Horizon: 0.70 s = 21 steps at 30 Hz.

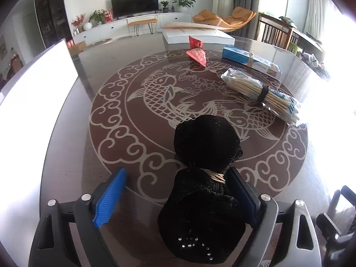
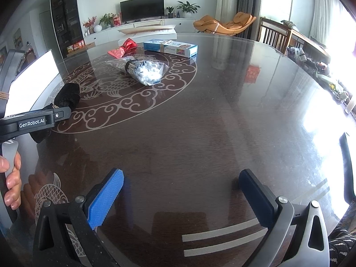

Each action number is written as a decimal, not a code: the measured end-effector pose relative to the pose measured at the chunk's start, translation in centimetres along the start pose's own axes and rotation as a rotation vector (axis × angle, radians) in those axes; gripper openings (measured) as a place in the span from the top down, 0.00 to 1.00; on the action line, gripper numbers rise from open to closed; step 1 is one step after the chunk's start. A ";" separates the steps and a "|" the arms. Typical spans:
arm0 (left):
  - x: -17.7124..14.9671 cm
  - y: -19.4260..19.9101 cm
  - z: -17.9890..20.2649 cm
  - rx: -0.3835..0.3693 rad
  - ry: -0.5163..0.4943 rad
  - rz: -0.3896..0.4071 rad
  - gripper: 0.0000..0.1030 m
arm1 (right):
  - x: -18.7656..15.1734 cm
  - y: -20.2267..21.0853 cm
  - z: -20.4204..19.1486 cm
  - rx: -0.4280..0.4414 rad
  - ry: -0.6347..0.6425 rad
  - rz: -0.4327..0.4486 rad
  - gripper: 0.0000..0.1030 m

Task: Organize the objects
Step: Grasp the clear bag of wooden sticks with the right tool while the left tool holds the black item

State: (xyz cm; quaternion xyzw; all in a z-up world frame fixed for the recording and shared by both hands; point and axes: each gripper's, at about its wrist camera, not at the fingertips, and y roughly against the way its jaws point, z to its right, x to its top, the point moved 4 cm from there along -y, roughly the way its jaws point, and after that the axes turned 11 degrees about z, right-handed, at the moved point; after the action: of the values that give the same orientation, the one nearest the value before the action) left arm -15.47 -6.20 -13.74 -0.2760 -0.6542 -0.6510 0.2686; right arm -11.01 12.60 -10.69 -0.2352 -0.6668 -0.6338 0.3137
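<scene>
Only the left wrist view shows the black knit bundle (image 1: 207,178) lying on the desk (image 1: 66,133) inside the released left claw (image 1: 175,198), touching its right pad. Right claw (image 2: 181,198) hovers low, spread, empty; chopstick bundle (image 2: 142,71) far left.

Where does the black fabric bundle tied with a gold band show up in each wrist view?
Left wrist: the black fabric bundle fills the lower centre, between the fingers of the left gripper.
Right wrist: the same bundle sits at the left edge, partly behind the other gripper's body.
Shared landmark: the bagged chopstick bundle on the fish-pattern table.
</scene>
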 end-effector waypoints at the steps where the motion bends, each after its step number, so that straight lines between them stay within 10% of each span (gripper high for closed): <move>1: 0.0 -0.1 0.2 -0.006 -0.018 -0.010 0.06 | 0.7 -0.4 0.2 0.038 -0.009 -0.034 0.00; 4: 0.2 -0.1 0.1 -0.034 -0.031 -0.046 0.09 | 5.0 -1.6 0.3 0.081 0.044 -0.047 0.00; 12: 1.0 0.3 0.7 -0.113 -0.112 -0.048 0.67 | 16.4 -11.0 -6.3 0.244 0.248 -0.172 0.02; 18: 0.0 2.2 -0.1 -0.171 -0.034 -0.037 0.70 | 15.2 -13.8 -7.8 0.250 0.214 -0.261 0.70; 21: -0.2 4.5 -0.6 -0.219 0.031 -0.009 0.70 | 14.5 -11.5 -6.0 0.275 0.138 -0.223 0.71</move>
State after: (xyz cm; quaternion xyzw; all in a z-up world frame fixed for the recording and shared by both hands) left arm -12.13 -6.85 -10.71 -0.2910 -0.5760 -0.7239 0.2440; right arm -28.51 4.43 -8.28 -0.0707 -0.7458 -0.5823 0.3157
